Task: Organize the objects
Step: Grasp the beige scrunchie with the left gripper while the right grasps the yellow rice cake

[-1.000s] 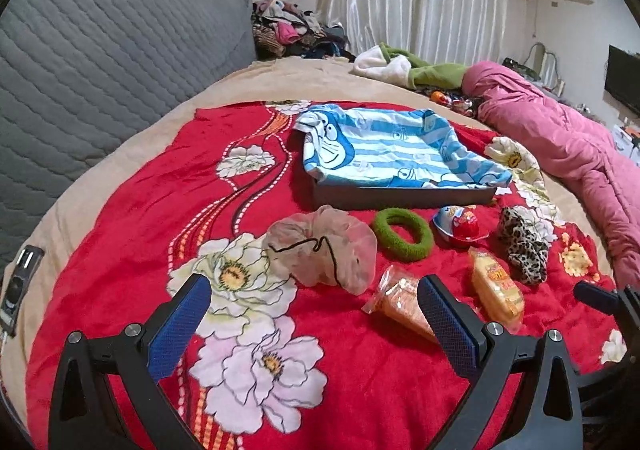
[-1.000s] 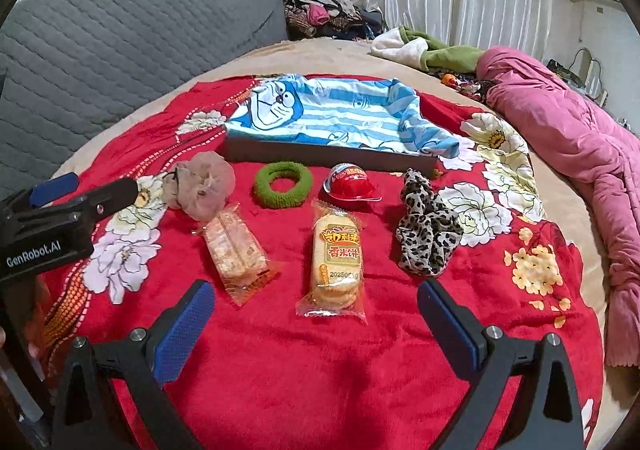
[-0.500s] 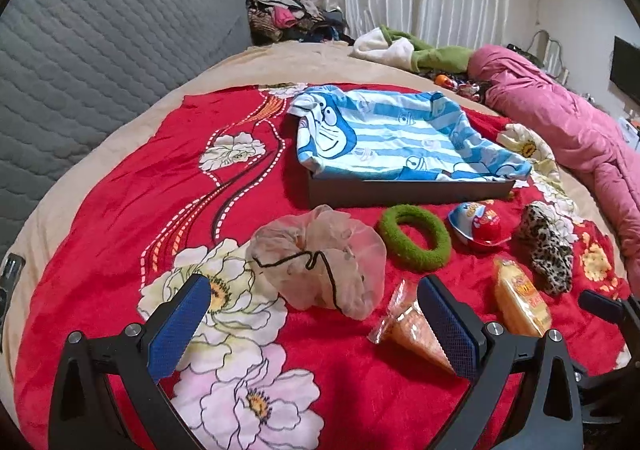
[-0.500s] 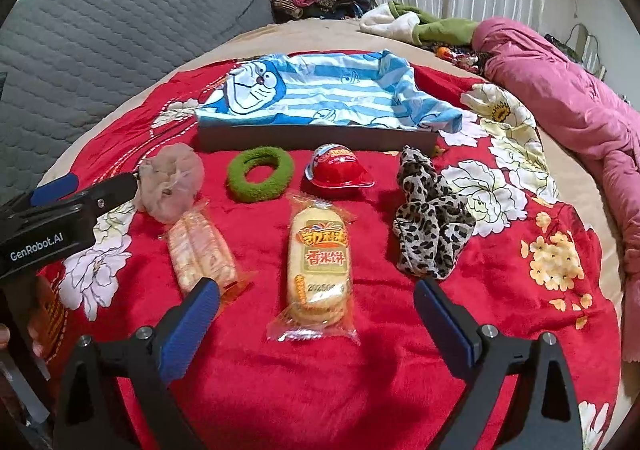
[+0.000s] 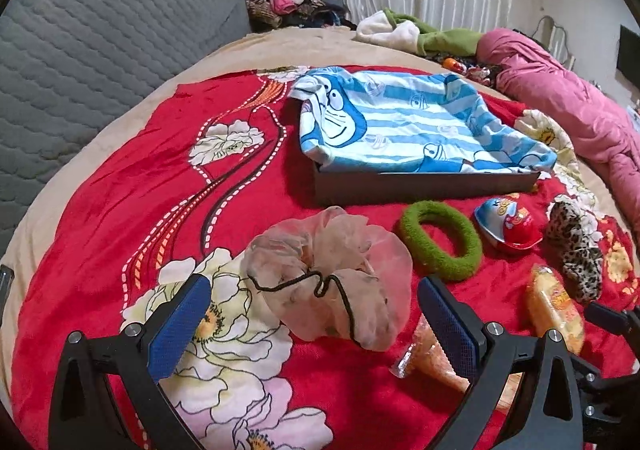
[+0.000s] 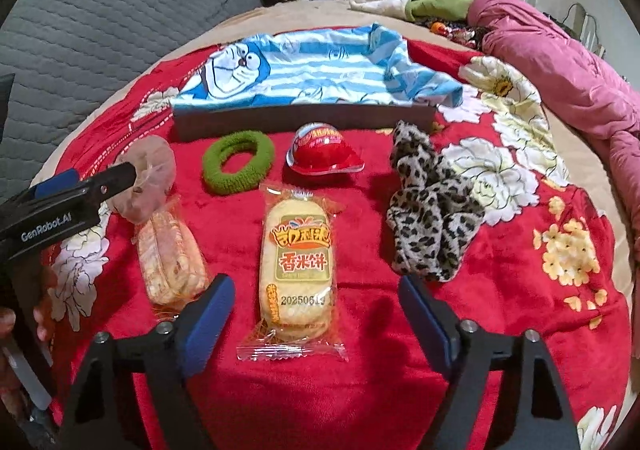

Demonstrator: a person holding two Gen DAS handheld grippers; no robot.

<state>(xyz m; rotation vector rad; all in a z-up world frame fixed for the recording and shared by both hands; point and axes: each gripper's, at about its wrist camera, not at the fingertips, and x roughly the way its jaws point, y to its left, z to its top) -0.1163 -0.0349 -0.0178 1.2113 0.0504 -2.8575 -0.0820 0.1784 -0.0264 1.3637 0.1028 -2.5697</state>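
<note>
On the bed, a red flowered blanket [image 6: 360, 402] is spread, and small things are laid out on it in front of a dark tray [image 6: 304, 118] lined with a blue striped cartoon cloth [image 6: 312, 66]. From the right wrist view, the whole yellow rice cracker pack [image 6: 296, 262] is seen, flat and long, with a clear wrapper and a date printed near its bottom end; in the left wrist view only part of it is seen at the right side. The right hand-held gripper [image 6: 316, 318] is held open around the near end of this pack, with blue pads on both sides and not touching it; its jaws have just been closing a little. From the left wrist view, the sheer pink scrunchie [image 5: 332, 282] is seen big and close, puffy, with a thin black cord across it. The left hand-held gripper [image 5: 312, 326] is held open around its near part, and no pad is seen pressing on it. In the right wrist view the scrunchie is small and partly hidden behind the left tool. An orange snack pack [image 6: 170, 254] is seen whole only from the right wrist. A fuzzy green ring [image 6: 238, 162], a red toy helmet [image 6: 324, 158] and a leopard scrunchie [image 6: 432, 206] are lined up just in front of the tray. A pink quilt [image 5: 568, 106] is bunched at the far right.
</note>
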